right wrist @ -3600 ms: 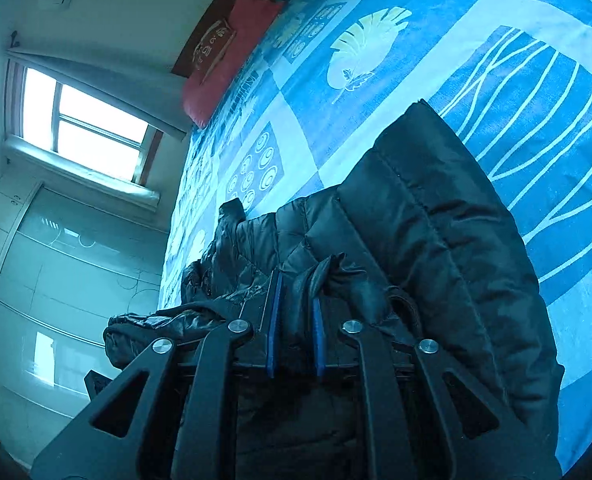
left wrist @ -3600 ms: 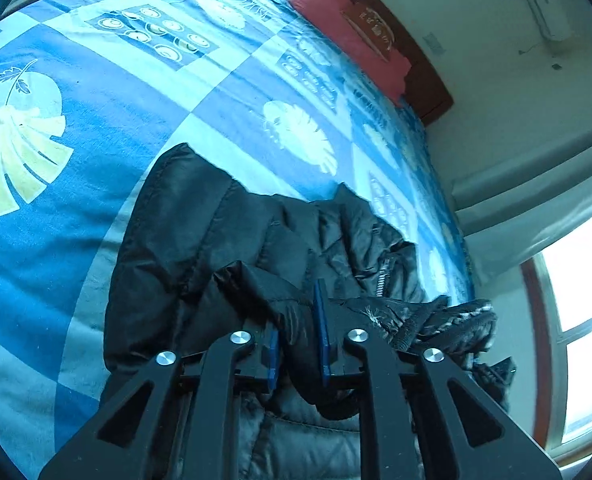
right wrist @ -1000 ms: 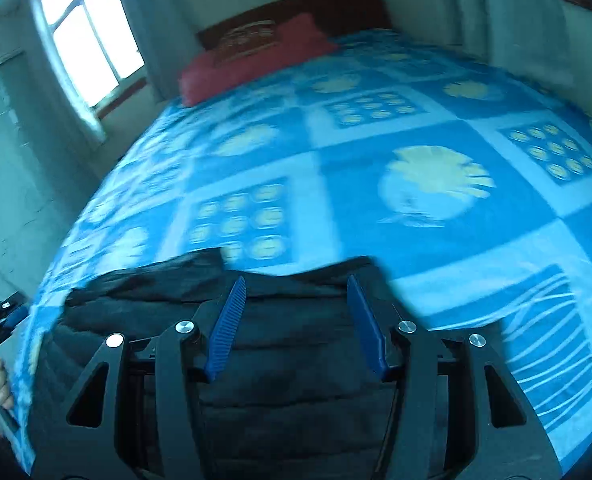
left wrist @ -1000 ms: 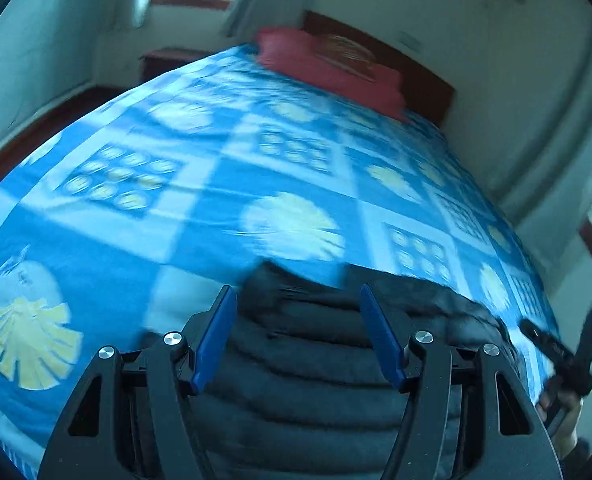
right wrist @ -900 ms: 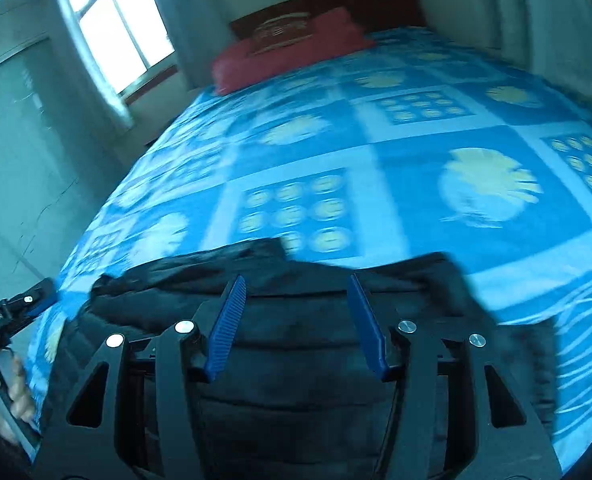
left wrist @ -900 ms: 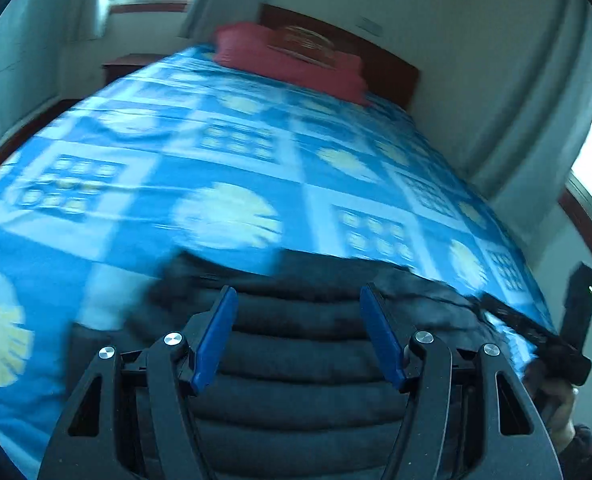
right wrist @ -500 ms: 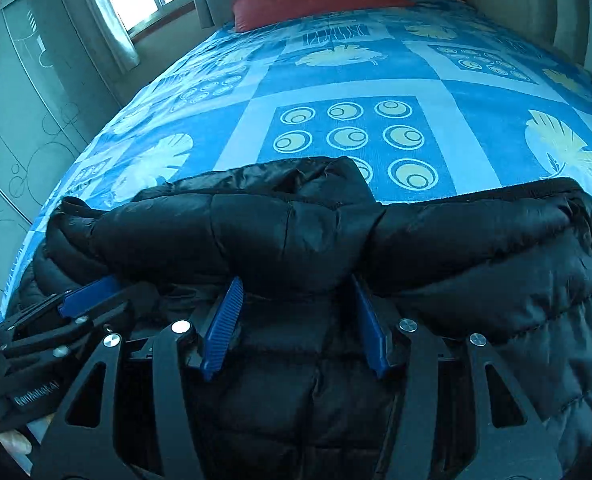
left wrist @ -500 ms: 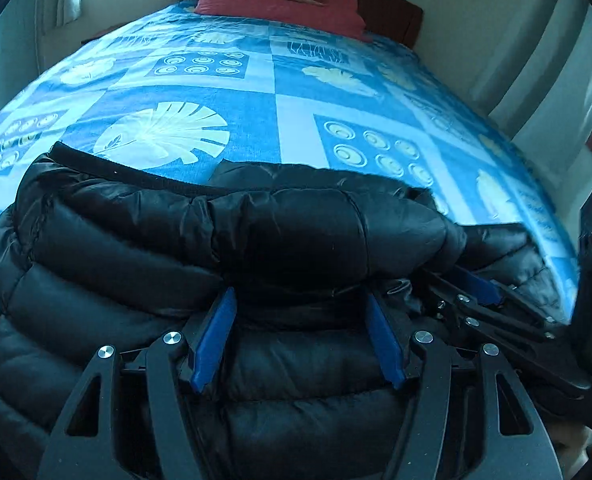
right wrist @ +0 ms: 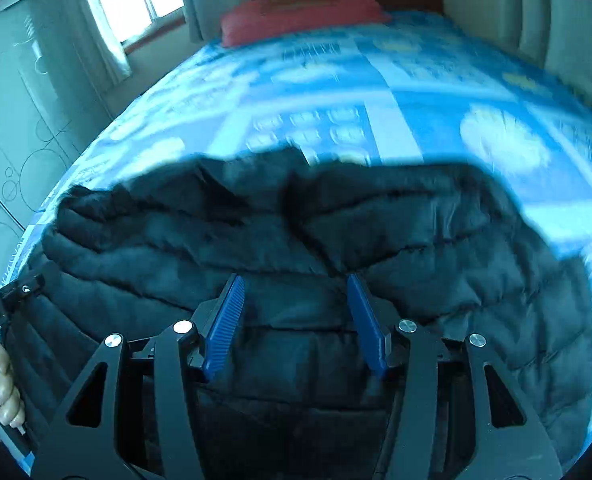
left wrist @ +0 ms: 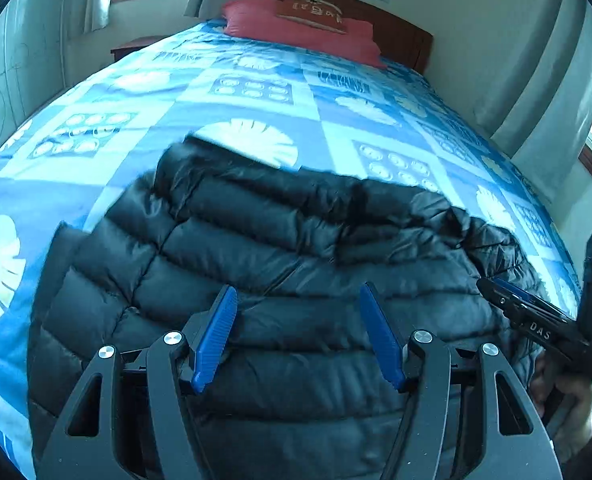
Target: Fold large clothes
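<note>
A black puffer jacket [left wrist: 296, 248] lies folded across the near end of the blue patterned bed cover [left wrist: 256, 96], its quilted back up and a thick fold along its far edge. My left gripper [left wrist: 298, 288] hovers over its near half, open, with nothing between the blue pads [left wrist: 216, 332]. My right gripper [right wrist: 295, 278] is open too, just above the jacket [right wrist: 336, 232]. Each gripper shows in the other's view: the right gripper [left wrist: 536, 320] at the jacket's right end, the left gripper [right wrist: 0, 308] at its left end, each held by a hand [right wrist: 6, 384].
Red pillows [left wrist: 300, 28] lie against a dark wooden headboard [left wrist: 400, 36] at the far end of the bed. There are grey curtains [left wrist: 544, 92] on the right, a window and a small nightstand [left wrist: 136, 46] on the left, and wardrobe doors [right wrist: 16, 140].
Some seconds ago both grippers were shut on bunched jacket fabric; now both are open. In the last half second both views pulled back from the jacket's folded edge, with motion blur.
</note>
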The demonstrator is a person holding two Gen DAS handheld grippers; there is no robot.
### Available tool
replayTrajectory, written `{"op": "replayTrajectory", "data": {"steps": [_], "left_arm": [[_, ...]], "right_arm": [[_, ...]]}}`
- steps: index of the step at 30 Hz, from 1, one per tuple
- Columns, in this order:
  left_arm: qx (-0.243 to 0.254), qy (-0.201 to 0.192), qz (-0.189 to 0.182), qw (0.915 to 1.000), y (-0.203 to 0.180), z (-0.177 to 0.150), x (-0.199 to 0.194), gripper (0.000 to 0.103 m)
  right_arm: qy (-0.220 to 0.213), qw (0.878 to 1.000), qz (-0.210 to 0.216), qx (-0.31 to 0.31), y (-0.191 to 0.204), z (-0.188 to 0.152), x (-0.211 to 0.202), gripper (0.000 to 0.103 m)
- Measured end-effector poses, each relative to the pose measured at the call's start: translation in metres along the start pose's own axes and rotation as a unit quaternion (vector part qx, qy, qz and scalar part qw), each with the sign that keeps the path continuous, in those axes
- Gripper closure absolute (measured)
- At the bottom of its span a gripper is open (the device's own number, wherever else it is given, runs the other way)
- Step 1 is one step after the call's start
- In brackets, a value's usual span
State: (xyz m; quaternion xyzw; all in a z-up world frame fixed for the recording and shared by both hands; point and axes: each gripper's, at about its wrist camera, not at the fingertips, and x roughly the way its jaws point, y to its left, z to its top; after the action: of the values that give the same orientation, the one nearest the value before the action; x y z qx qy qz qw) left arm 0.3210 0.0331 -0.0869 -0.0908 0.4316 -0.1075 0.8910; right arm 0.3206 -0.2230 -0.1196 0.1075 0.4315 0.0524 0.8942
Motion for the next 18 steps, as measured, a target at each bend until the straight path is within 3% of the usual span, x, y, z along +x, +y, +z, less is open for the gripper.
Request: {"op": "replayTrajectory", "data": {"steps": [4,6,9,13,18], "left_arm": [[0.029,-0.003,0.025,0.9992,-0.008,-0.007,0.018,0.04],[0.032,-0.004,0.019,0.9993,-0.008,-0.006,0.012,0.04],[0.015,-0.017,0.001,0.9997,0.004,-0.012,-0.018,0.04],[0.001,-0.04,0.023,0.9989,0.026,-0.035,-0.063,0.04],[-0.065,-0.062,0.064,0.9939,0.069,-0.078,-0.116,0.039]], "right_arm": [[0.004,1.0,-0.005,-0.001,0.001,0.001,0.011,0.049],[0.002,1.0,0.0,0.006,-0.001,0.001,0.0,0.049],[-0.012,0.999,0.001,0.032,-0.015,-0.009,-0.038,0.049],[-0.042,0.997,-0.034,0.054,-0.042,-0.037,-0.094,0.039],[-0.049,0.99,-0.085,0.101,-0.085,-0.083,-0.144,0.033]]}}
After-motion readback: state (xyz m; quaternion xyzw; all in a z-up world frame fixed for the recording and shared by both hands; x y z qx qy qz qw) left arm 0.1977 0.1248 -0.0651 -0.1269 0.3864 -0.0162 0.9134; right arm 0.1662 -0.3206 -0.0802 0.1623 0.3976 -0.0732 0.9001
